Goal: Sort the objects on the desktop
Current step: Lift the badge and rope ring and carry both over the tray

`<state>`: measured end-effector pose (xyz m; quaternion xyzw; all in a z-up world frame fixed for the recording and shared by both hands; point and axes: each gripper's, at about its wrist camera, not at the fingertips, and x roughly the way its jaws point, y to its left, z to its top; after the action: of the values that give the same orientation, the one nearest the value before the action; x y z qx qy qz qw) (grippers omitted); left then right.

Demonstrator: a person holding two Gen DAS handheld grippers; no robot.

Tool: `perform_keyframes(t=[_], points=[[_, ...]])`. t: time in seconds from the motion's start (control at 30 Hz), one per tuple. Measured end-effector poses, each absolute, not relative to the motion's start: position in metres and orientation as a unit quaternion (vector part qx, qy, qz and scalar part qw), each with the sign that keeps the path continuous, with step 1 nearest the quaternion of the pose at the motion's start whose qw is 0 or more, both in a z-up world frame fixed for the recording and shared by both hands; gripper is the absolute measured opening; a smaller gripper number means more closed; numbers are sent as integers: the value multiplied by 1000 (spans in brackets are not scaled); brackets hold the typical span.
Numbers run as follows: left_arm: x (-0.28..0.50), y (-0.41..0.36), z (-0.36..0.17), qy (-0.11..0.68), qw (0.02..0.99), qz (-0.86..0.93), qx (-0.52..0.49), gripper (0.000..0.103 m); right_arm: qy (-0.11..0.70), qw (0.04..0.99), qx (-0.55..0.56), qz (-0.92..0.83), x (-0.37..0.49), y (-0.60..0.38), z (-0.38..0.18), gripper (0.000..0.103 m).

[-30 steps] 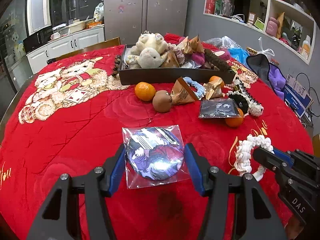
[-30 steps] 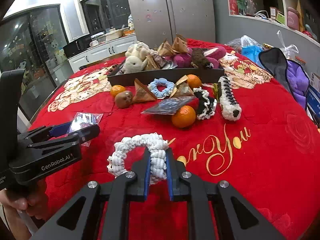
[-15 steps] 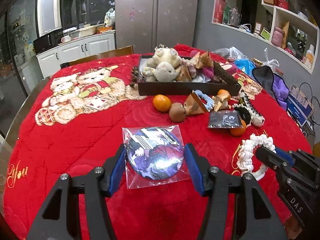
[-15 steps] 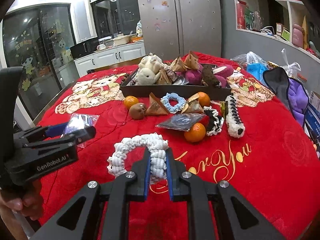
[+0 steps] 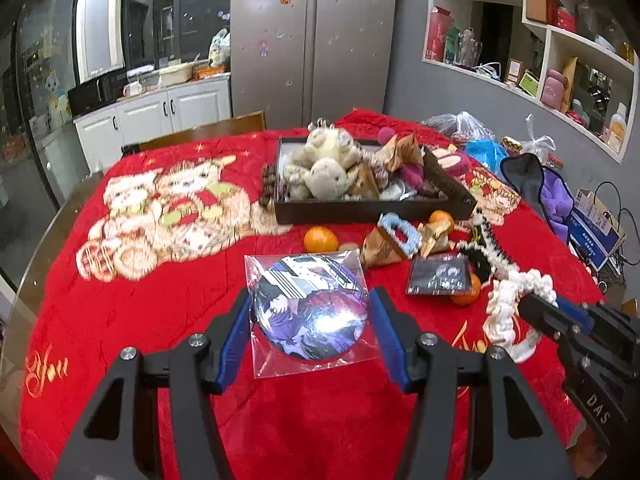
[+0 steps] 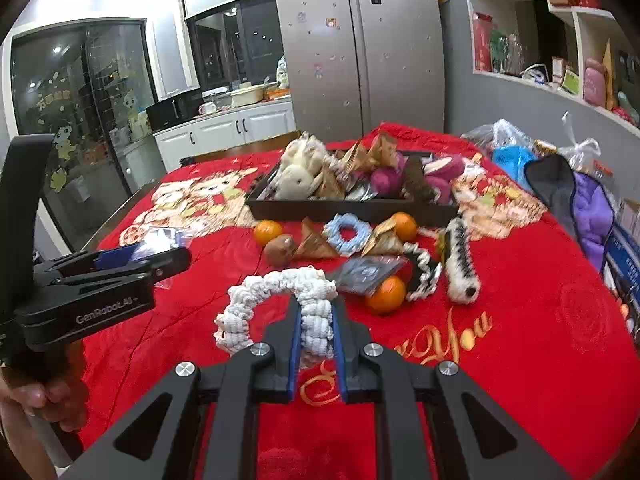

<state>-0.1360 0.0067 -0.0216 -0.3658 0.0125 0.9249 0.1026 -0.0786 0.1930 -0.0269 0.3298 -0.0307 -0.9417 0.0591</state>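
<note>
Both tools have risen above the red-covered surface (image 5: pixel 120 320) since a second ago. Beyond them sits the dark tray (image 5: pixel 372 210). Left tool (image 5: pixel 310 328) pinches the bagged badge (image 5: pixel 310 312); right tool (image 6: pixel 316 320) pinches the white scrunchie (image 6: pixel 280 292).

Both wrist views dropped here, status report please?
Left hand-held gripper shut on bagged badge. Right hand-held gripper shut on white scrunchie. Tray ahead, oranges, scrunchies before it.

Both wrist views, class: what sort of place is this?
Most likely a home kitchen-dining room: a tall steel fridge, white counter cabinets by dark windows, and a table under a red blanket.
</note>
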Motion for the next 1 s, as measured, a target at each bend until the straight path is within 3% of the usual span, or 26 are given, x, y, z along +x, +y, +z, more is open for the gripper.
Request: perform_keyframes(t=[0.57,1.0], points=[[-254,30,52,19,110,936,-334,59,-74,125,275,-951,-167,211,54,14],[-422,87,33,9,120,926,-358,59,-75,88,282,-952,-306,251,77,14]])
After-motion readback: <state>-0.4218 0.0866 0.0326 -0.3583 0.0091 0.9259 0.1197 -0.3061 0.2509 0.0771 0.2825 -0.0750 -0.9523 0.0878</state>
